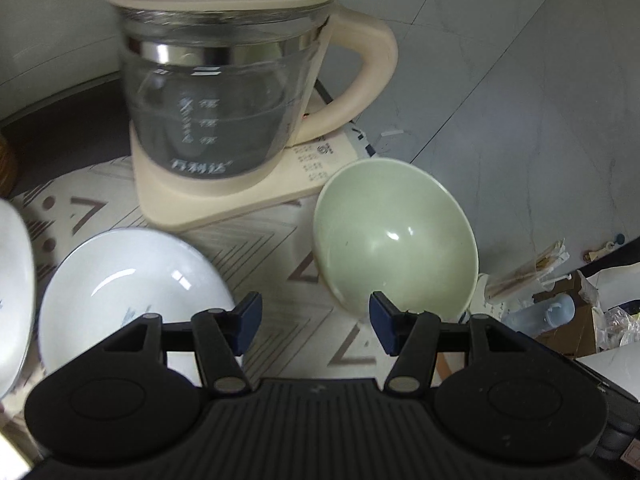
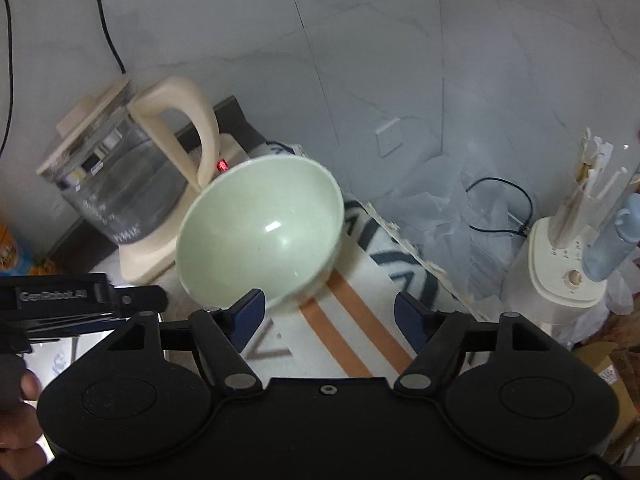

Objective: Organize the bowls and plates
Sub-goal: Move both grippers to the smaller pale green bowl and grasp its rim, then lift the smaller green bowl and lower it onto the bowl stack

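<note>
Pale green glossy bowl (image 2: 260,232) sits just beyond the right gripper (image 2: 330,316) — jaws spread, empty; left gripper (image 1: 316,324) jaws likewise spread.

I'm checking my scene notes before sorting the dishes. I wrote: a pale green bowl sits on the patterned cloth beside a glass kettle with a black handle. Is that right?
Not quite. The glass kettle has a cream handle, not a black one; the left wrist view shows it plainly. The rest holds: the pale green bowl sits on the patterned cloth beside that kettle.
</note>
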The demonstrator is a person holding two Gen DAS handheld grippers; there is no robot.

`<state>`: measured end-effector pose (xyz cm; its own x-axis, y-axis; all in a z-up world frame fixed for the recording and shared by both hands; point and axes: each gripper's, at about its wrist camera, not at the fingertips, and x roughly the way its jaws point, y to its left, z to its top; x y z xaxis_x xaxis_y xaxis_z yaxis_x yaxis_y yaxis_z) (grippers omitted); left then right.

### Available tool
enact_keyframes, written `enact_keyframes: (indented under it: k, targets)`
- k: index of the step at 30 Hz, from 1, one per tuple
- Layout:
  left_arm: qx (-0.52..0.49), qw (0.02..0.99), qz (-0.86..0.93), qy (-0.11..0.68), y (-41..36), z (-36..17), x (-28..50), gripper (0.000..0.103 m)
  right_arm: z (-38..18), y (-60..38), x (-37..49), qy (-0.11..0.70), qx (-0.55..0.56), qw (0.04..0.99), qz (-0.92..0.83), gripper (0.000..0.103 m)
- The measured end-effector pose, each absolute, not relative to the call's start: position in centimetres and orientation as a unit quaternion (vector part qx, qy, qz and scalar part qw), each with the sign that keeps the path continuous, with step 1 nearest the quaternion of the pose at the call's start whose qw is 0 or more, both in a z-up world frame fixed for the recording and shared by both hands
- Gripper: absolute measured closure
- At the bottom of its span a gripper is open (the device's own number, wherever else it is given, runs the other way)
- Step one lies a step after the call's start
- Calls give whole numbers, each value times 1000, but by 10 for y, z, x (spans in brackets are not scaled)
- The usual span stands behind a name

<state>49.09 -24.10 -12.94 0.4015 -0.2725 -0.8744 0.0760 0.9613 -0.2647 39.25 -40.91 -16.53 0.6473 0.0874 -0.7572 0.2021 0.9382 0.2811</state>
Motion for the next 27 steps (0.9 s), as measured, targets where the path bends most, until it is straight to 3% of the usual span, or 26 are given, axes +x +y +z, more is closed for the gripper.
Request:
enact_keyframes:
  k: [11,20,23,27]
  targets:
    - [-108,828,-116,538,-258,-151,520,50,-187,-415,422,434,195,879,-47,34]
    - [-117,822,-96,550,-262,-174,528,80,-205,-416,440,455,216,863,-53,58]
    - [-120,822,-92,549,-260,-174,526,90,-211,-416,442,455,232,859,-35,81]
    - [-121,826,-88,543,-255,-170,520,91,-204,-405,441,449,191,872,-36,81]
